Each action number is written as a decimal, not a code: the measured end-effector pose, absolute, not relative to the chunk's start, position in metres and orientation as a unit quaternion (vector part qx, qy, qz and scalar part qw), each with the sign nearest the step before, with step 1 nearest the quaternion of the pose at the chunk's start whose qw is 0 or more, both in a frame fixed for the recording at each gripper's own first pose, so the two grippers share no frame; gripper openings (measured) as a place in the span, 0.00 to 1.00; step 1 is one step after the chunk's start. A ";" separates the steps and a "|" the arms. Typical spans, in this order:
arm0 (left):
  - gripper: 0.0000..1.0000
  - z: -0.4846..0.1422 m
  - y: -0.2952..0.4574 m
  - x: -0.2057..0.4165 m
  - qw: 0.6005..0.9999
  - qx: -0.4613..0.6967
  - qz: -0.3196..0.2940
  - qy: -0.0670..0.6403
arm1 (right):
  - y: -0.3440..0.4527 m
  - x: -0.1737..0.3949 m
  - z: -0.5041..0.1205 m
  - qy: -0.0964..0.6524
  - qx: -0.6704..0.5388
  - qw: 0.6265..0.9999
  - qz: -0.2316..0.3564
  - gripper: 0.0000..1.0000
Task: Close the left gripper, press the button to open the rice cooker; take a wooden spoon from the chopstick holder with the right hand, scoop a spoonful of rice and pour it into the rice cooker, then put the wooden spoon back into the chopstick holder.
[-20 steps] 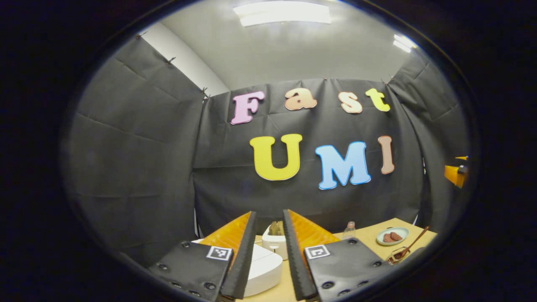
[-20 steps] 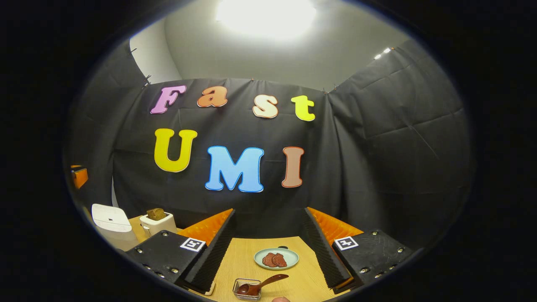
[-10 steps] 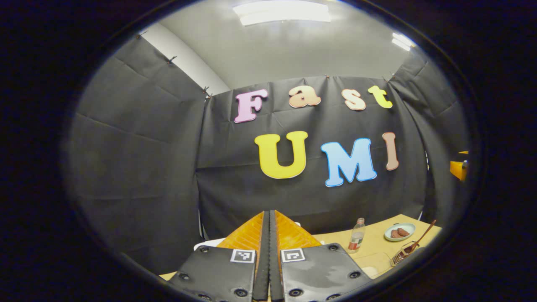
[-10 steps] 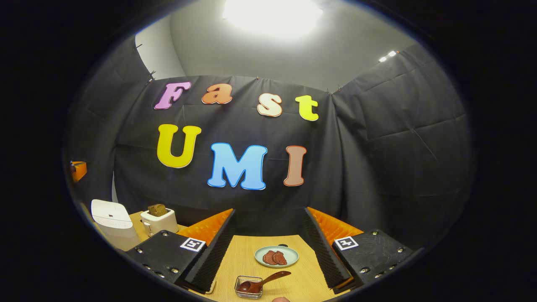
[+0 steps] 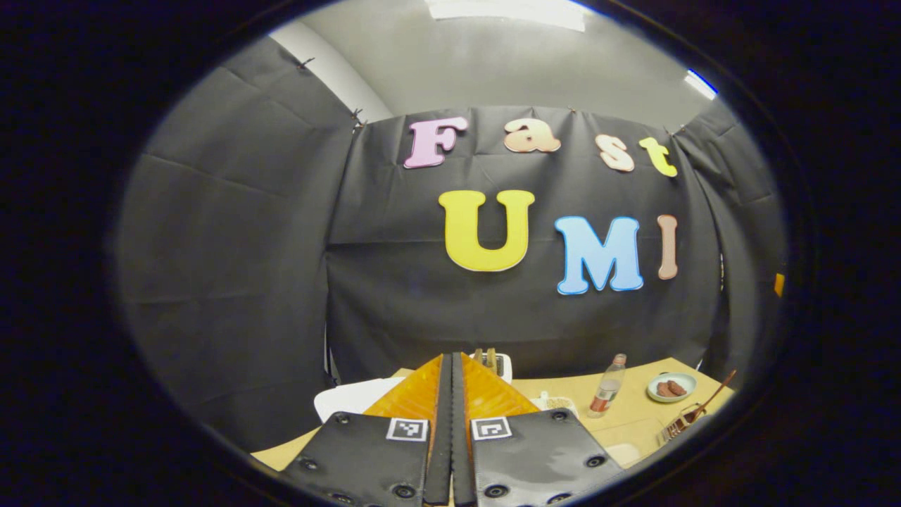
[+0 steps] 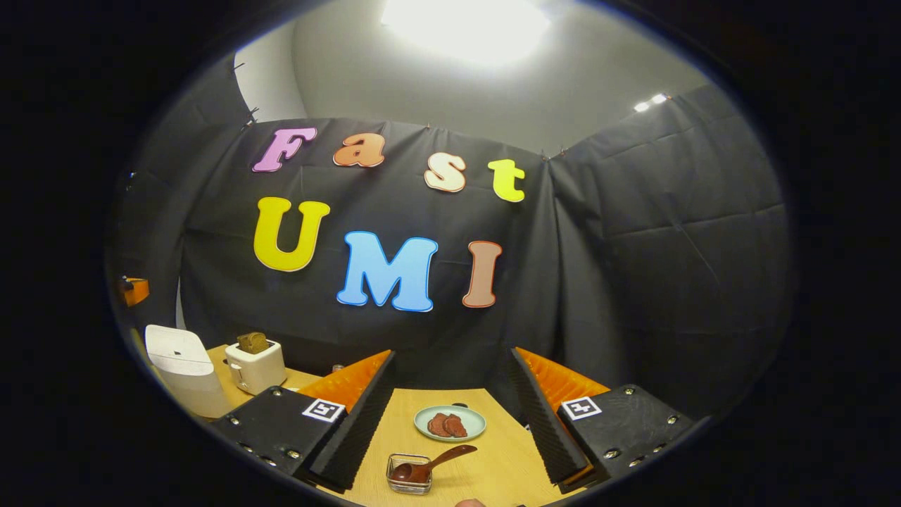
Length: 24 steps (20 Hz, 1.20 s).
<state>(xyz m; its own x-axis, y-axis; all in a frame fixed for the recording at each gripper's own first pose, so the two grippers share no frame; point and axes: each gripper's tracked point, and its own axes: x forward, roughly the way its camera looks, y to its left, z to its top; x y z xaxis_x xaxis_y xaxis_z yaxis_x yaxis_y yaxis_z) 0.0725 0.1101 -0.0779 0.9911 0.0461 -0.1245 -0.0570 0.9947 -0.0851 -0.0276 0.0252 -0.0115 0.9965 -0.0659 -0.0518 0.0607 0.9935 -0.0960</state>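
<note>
My left gripper (image 5: pixel 451 358) is shut with nothing between its fingers, held above the table. The white rice cooker (image 5: pixel 352 396) sits just left of its fingers, lid down. In the right gripper view the rice cooker (image 6: pixel 179 366) stands at the far left of the table. My right gripper (image 6: pixel 451 353) is open and empty. Low between its fingers lies a small wire chopstick holder (image 6: pixel 402 476) with the brown wooden spoon (image 6: pixel 431 465) resting in it, handle pointing right. In the left gripper view the spoon (image 5: pixel 698 410) and holder are at the far right.
A white toaster (image 6: pixel 255 365) with bread stands right of the rice cooker. A pale green plate (image 6: pixel 470 417) with brown food lies behind the holder. A small bottle (image 5: pixel 607 393) stands mid-table. The wooden table (image 6: pixel 493 472) ends at black cloth walls.
My left gripper went from open to shut and has tipped and shifted, so the rice cooker now shows left of its fingers. The right gripper stayed open and drifted slightly.
</note>
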 end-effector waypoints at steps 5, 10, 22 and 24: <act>0.09 -0.132 0.117 0.097 0.992 -0.058 0.015 0.111 | 0.025 -0.037 -0.010 0.030 -0.059 0.996 -0.054 0.96; 0.09 -0.184 0.123 0.107 0.985 -0.062 0.009 0.159 | 0.031 -0.045 -0.012 0.035 -0.074 0.994 -0.070 0.96; 0.09 -0.256 0.131 0.114 0.972 -0.059 0.013 0.225 | 0.028 -0.055 -0.011 0.041 -0.085 0.991 -0.093 0.96; 0.09 -0.259 0.124 0.113 0.972 -0.043 -0.003 0.233 | 0.027 -0.054 -0.010 0.040 -0.079 0.992 -0.093 0.96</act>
<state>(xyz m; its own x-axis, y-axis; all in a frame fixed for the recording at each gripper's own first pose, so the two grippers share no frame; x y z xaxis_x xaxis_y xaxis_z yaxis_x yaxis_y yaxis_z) 0.1133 0.1236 -0.2591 0.8918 -0.0249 -0.4518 -0.0151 0.9963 -0.0847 -0.0539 0.0273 -0.0101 0.9796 -0.1900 -0.0657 0.1772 0.9705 -0.1637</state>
